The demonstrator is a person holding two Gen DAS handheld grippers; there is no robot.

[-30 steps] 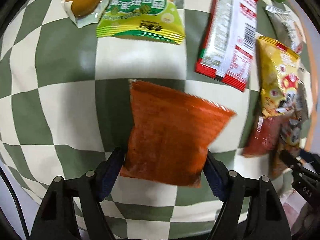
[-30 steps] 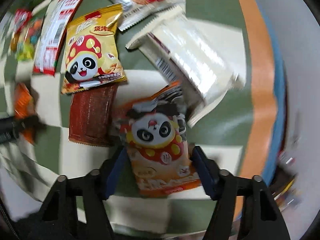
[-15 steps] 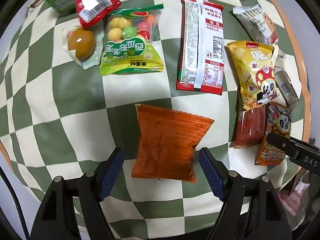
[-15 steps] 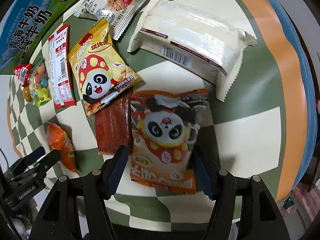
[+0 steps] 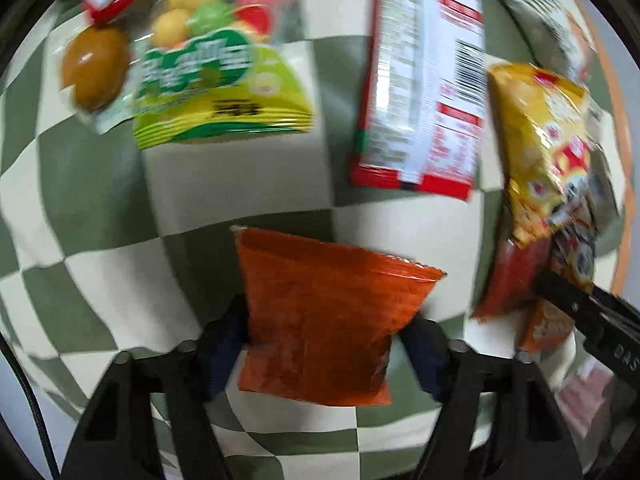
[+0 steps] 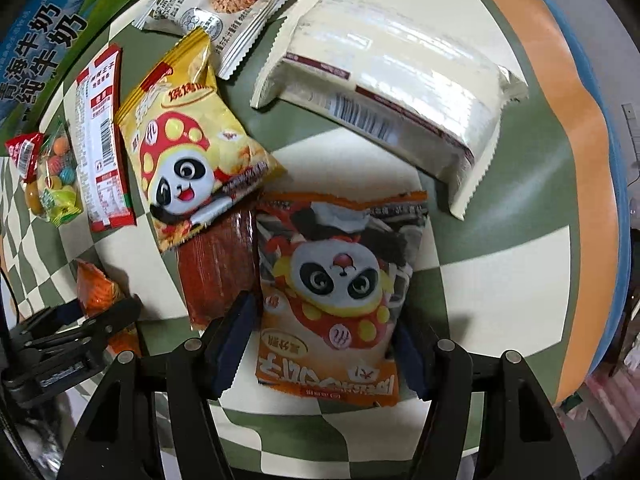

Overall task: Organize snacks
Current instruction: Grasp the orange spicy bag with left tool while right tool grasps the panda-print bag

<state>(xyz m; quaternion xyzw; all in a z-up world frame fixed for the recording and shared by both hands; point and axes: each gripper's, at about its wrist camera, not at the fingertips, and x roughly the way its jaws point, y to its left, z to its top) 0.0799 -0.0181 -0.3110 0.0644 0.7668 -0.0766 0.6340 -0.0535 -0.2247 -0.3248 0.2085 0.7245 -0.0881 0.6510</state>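
**Both claws closing on packets**

Left wrist view: my left gripper (image 5: 324, 340), which stood wide half a second ago, now pinches the orange packet (image 5: 320, 312) on the checked cloth (image 5: 236, 176); the frame is blurred, so I judge a lift under way.

Right wrist view: my right gripper (image 6: 326, 332) has narrowed onto the panda packet (image 6: 340, 292), pads touching its edges. An orange-and-blue border (image 6: 576, 128) rims the cloth.
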